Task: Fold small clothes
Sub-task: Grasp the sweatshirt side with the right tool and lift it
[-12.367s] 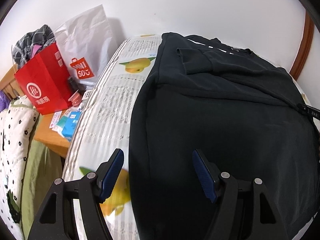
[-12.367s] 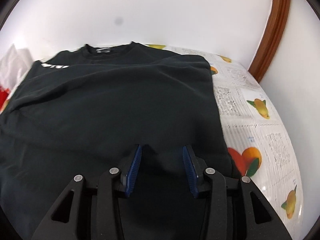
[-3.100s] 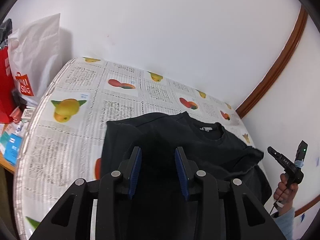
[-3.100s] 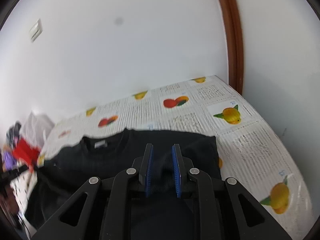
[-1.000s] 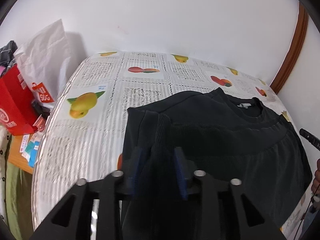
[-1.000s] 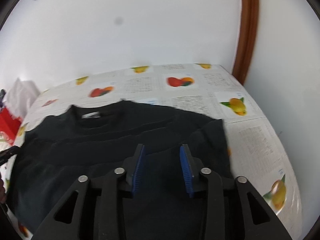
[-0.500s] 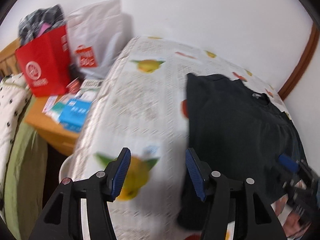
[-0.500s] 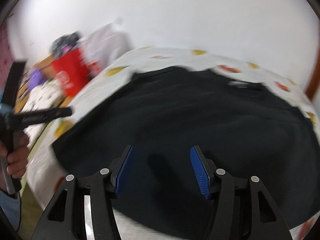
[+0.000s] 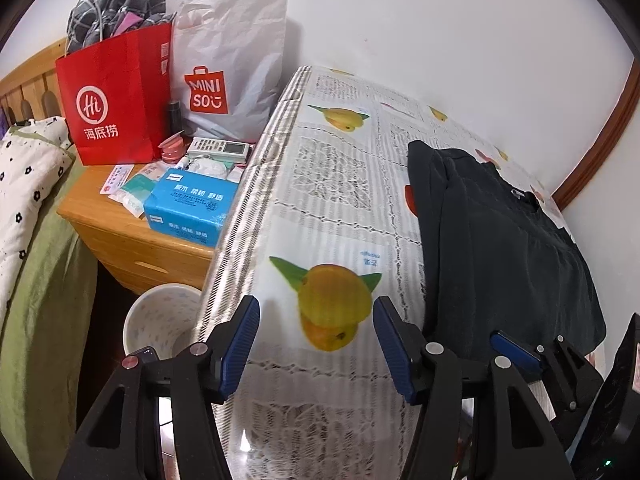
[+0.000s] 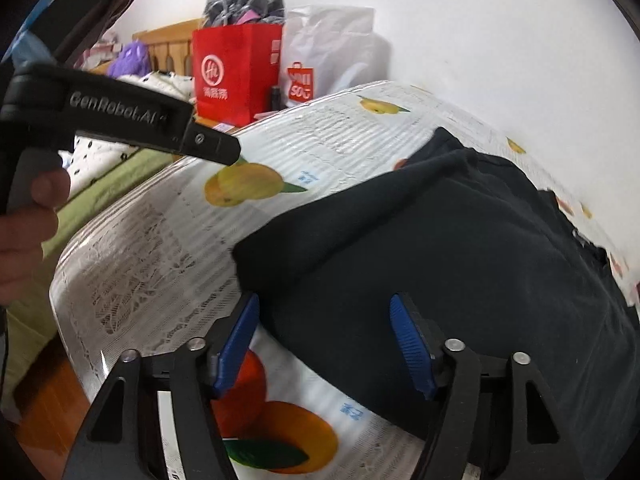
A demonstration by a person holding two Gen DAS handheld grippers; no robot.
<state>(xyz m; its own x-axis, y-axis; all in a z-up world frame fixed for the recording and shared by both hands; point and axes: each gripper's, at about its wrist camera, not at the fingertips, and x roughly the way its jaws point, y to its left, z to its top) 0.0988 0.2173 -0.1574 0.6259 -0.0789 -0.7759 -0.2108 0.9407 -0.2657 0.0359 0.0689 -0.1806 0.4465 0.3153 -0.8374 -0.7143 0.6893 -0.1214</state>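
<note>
The folded black garment [image 10: 460,264] lies on the fruit-print surface [image 10: 168,248], filling the right half of the right wrist view. The right tongs [image 10: 325,346] are spreading wider, empty, poised over the garment's lower left corner without pinching it. The left tongs [image 9: 316,348] stand apart, empty, over a printed yellow fruit [image 9: 330,304]; the garment sits to their right.

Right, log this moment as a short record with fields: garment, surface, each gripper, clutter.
garment: black sweatshirt, partly folded, lying on the table
surface: fruit-print tablecloth
left gripper: open, over bare tablecloth, holds nothing
right gripper: jaws opening above the sweatshirt's near edge, not gripping it
clutter: red paper bag, white shopping bag, blue tissue pack on the bedside cabinet
</note>
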